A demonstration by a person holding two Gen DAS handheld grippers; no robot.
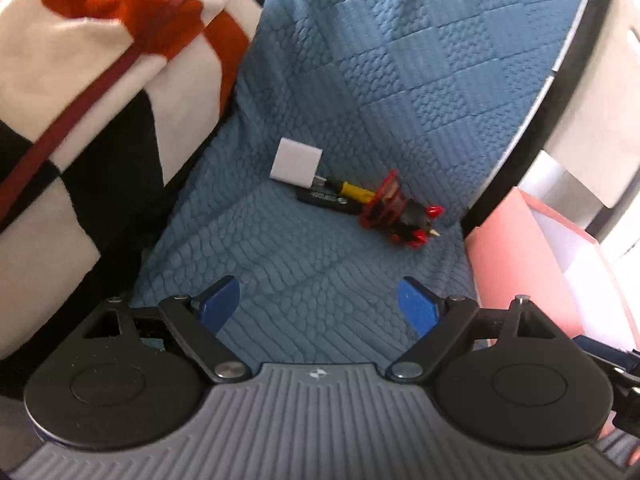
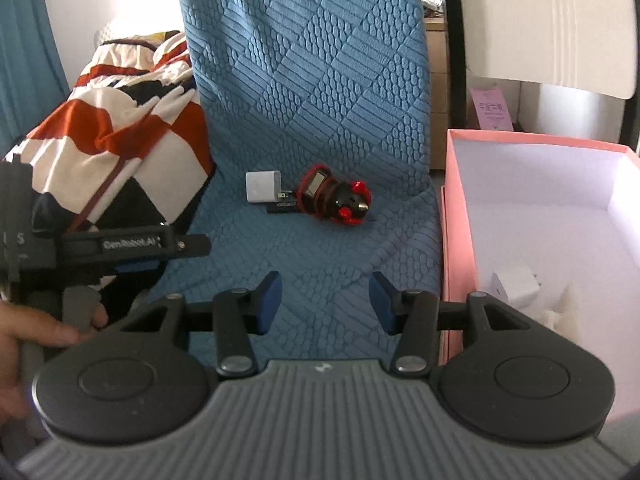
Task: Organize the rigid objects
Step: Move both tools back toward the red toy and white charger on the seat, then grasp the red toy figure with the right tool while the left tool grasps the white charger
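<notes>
While both tongs (image 1: 320, 306) (image 2: 326, 300) gape empty, red toy (image 1: 394, 210) ahead, well apart.

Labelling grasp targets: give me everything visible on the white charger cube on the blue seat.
The white charger cube is a small, smooth, plastic-looking block with rounded edges and metal prongs on one end. It rests free on the blue quilted seat cover near the backrest; the prongs point at the flat black item and the red-and-black toy beside it. Contact unclear. No gripper touches it.
</notes>
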